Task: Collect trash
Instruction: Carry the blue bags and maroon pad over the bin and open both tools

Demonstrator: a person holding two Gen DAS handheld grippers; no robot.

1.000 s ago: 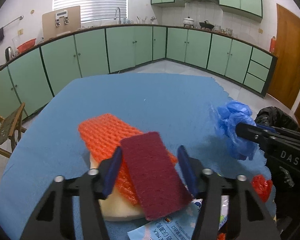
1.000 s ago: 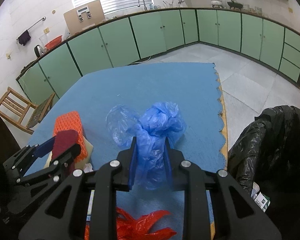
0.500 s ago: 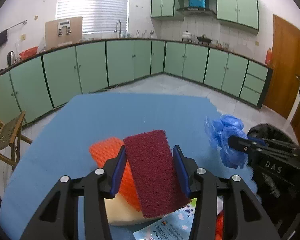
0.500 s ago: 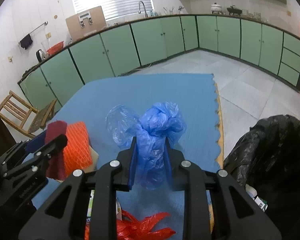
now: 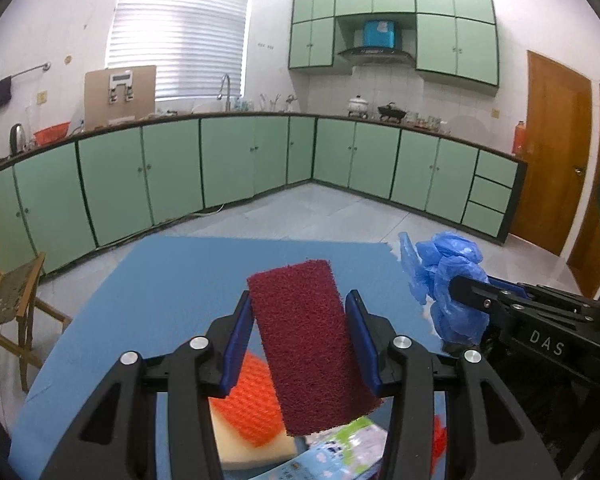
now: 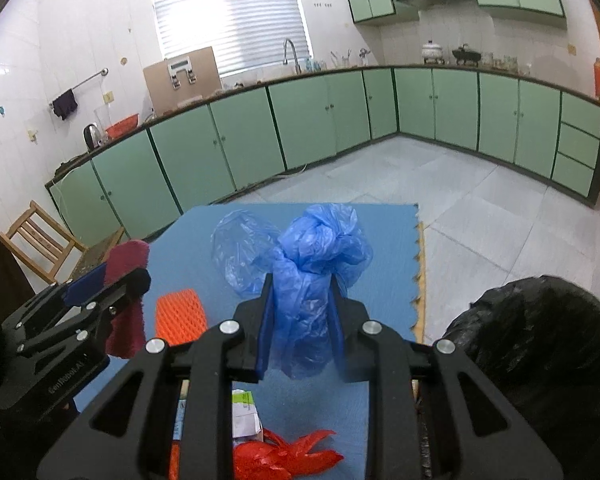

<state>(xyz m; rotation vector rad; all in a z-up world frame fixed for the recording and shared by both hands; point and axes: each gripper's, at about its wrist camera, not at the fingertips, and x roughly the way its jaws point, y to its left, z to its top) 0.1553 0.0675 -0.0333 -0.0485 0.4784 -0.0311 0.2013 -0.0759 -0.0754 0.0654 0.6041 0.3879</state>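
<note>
Left gripper [image 5: 300, 344]: jaws at a middling width, closed on a maroon scouring pad [image 5: 310, 344]. The blue pads press both long edges; the pad stands clear of the surface, its far end tilted up and its near end hanging below the fingers.

Right gripper [image 6: 300, 320]: jaws narrow, clamped on a crumpled blue plastic bag [image 6: 312, 264]. The bag bulges above the fingertips, with a thinner translucent lobe spreading to the left.

Blue foam mat [image 5: 172, 280]: work surface beneath both grippers, with a toothed edge along its right side.

Orange mesh sleeve [image 6: 180, 314]: lying on the mat left of the right gripper, atop a cream sponge [image 5: 252, 446].

Printed carton wrapper [image 5: 344, 452]: near edge of the mat, partly hidden behind the left gripper's fingers.

Red plastic scrap [image 6: 284, 456]: crumpled, near edge of the mat, below the right gripper.

Black trash bag [image 6: 540, 344]: on the floor just right of the mat, near side; mouth not clearly visible.

Wooden chair [image 6: 40, 240]: on the floor, left of the mat.

Green cabinets [image 5: 236, 160]: lining the far walls.
</note>
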